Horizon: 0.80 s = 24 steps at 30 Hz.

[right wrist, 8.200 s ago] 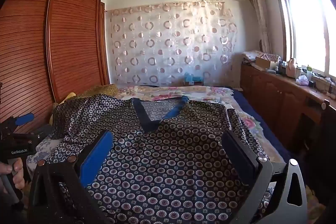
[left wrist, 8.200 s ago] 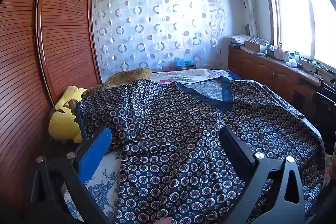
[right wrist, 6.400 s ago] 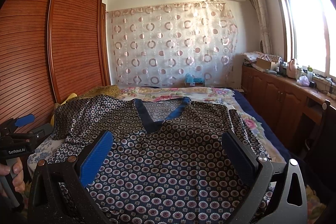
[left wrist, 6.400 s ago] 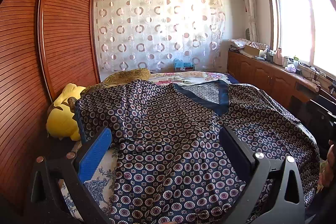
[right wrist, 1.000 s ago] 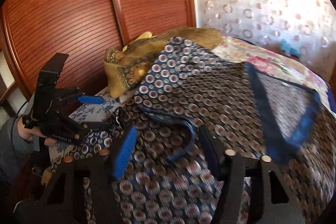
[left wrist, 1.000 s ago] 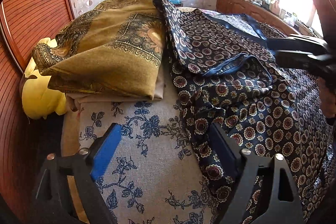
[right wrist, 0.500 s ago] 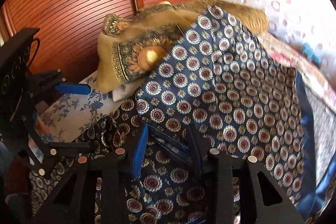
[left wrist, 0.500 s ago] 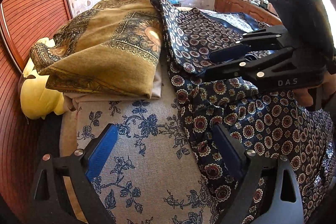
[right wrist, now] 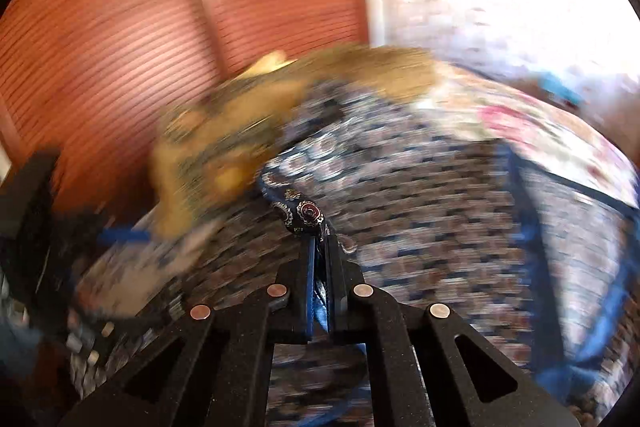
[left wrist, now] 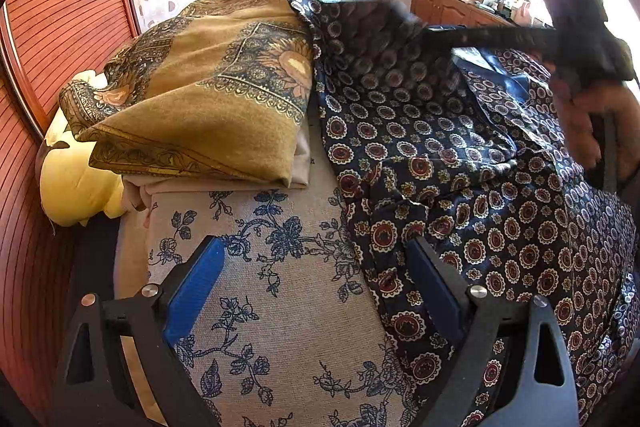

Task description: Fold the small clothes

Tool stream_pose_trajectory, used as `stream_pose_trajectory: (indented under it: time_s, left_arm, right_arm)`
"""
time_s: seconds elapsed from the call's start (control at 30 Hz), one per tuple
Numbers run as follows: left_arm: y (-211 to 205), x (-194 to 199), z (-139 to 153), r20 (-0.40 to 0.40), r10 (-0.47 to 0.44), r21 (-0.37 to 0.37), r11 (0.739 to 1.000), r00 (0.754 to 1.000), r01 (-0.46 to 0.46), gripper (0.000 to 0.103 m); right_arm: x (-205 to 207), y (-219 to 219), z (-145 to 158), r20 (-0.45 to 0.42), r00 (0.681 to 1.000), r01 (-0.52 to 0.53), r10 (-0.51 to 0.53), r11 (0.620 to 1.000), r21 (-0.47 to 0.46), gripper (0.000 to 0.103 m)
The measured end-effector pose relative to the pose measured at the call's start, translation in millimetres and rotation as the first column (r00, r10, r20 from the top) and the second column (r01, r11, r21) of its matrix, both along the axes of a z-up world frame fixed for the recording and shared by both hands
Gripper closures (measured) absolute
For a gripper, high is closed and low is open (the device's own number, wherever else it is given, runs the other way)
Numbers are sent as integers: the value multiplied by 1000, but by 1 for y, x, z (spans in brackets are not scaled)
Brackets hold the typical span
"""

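Folding's barely started: the navy patterned top is spread over the bed, mostly unfolded. The right claw is clenched on a bit of its cloth, and the left claw hangs released over the bedsheet.

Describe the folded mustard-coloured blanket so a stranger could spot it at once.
Start at the red-brown slatted wardrobe. Beside it, on the bed's blue-flowered sheet, lies the folded mustard blanket. Unlike the navy circle-print garment touching its right edge, it has a blue ornamental border and a sunflower motif.
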<state>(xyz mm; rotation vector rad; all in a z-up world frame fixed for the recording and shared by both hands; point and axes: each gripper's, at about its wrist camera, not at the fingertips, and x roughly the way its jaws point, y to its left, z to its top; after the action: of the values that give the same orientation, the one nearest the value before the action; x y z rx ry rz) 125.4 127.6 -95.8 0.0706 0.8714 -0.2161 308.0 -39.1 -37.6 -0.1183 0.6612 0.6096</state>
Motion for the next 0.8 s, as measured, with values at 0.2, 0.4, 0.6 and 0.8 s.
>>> stream_pose_trajectory:
  time_s: [0.2,0.4,0.6,0.8]
  left_arm:
    - [1,0,0,1,2,0,1000,1000,-2,11]
    - [2,-1,0,3,6,1,1000,1000,-6,11]
    - [3,-3,9,35,25,3,1000,999,-25,11]
    - [-20,-4,39,94,17,-29,999,995,-14,11]
  right_arm:
    - [15,-44,-1,-13,977,210,-211,977,-34,64]
    - [-23,-80,8,18,979,205,-205,978,-31,47]
    - [-85,-152,7,27,969,245,-245,969,7,38]
    - [-138,-232,11,33,934,356,-356,934,-10,38]
